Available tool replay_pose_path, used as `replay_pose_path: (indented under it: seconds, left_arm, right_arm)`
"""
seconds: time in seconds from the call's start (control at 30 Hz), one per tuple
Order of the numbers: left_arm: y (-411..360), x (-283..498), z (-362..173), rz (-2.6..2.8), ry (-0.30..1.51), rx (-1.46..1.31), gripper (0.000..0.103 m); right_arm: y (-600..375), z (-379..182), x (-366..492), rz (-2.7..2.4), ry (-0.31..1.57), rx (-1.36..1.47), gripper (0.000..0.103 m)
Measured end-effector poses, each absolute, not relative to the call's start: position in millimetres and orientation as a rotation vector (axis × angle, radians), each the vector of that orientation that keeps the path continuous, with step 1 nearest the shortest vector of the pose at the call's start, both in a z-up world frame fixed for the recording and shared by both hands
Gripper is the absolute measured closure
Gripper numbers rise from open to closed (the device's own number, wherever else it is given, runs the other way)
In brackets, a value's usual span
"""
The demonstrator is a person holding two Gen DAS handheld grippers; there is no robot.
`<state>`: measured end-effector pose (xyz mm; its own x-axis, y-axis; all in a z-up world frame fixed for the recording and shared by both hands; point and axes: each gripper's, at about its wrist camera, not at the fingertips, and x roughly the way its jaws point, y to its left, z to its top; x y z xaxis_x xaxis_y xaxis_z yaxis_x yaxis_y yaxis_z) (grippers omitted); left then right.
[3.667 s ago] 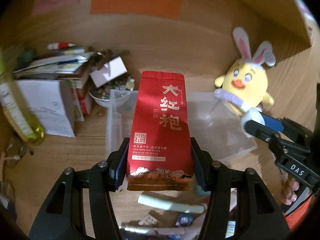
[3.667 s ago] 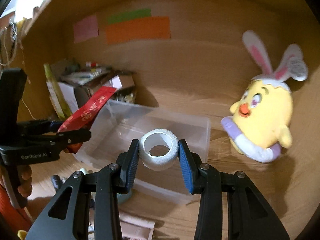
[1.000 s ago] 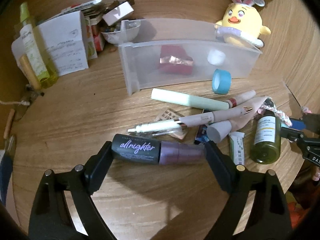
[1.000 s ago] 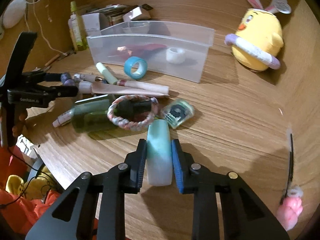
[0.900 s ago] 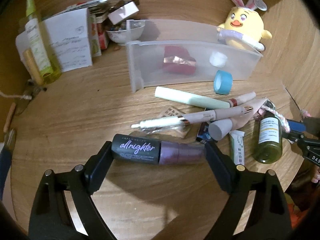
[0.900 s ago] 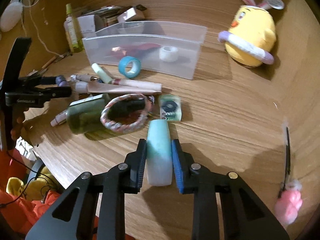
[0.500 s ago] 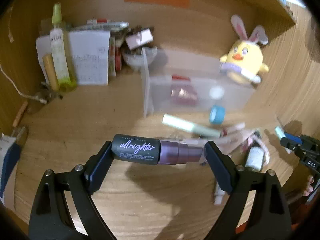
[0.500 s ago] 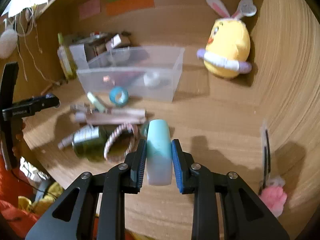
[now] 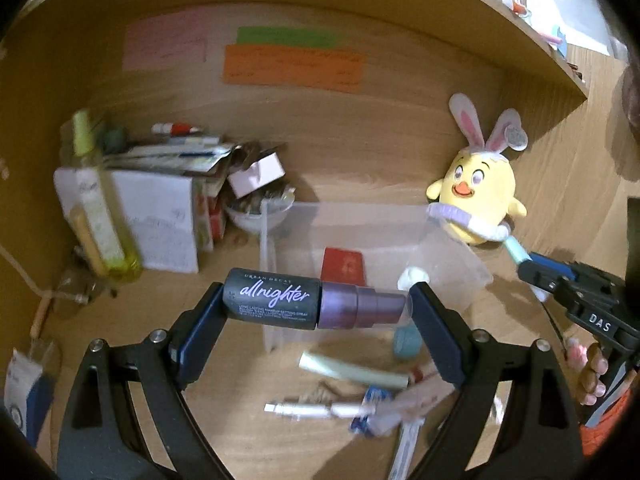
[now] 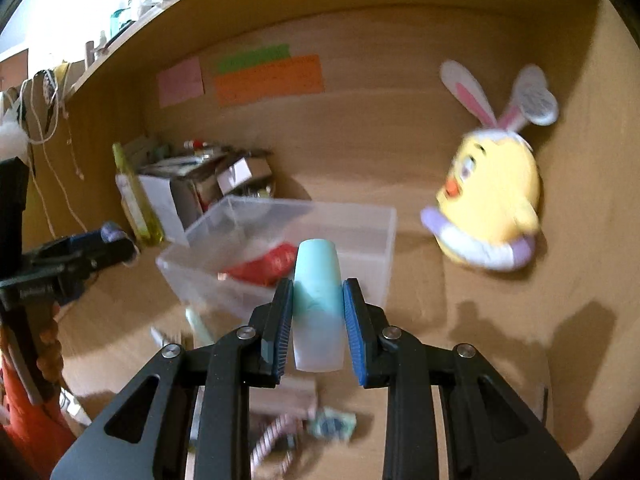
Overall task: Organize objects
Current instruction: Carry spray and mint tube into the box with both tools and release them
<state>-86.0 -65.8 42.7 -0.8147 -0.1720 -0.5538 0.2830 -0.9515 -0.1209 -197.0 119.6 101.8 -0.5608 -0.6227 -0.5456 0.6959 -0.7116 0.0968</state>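
Observation:
My left gripper [image 9: 316,306] is shut on a black and purple spray bottle [image 9: 312,305], held crosswise in the air in front of the clear plastic bin [image 9: 456,268]. The bin holds a red tea packet [image 9: 343,266] and a white tape roll [image 9: 413,276]. My right gripper [image 10: 317,314] is shut on a pale mint tube [image 10: 317,304], held upright above the desk in front of the bin [image 10: 372,248]. The right gripper also shows in the left wrist view [image 9: 536,270], to the right of the bin.
A yellow bunny-eared chick plush [image 9: 478,204] sits right of the bin. Boxes, papers and a yellow-green bottle [image 9: 102,216] crowd the back left. A blue tape roll [image 9: 406,340], a mint tube [image 9: 354,372], pens and small items lie on the desk in front of the bin.
Both grippers have lifted off the desk and moved toward the bin, each still holding its item. The loose items on the desk now lie below them.

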Motion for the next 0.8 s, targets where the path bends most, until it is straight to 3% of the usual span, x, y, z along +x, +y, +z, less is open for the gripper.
replay_pose_path:
  seconds: [0.4,0.8]
  left_arm:
    - [-71,-182,13,-2.755,0.303,1.149,0.012]
    - [-66,-205,-11,-2.736,0.281,1.305,0.012]
  right_arm:
    - [41,77,-260,-2.167,0.300,0.907,0.080]
    - [23,40,-278,-2.108,0.416,1.026,0.080]
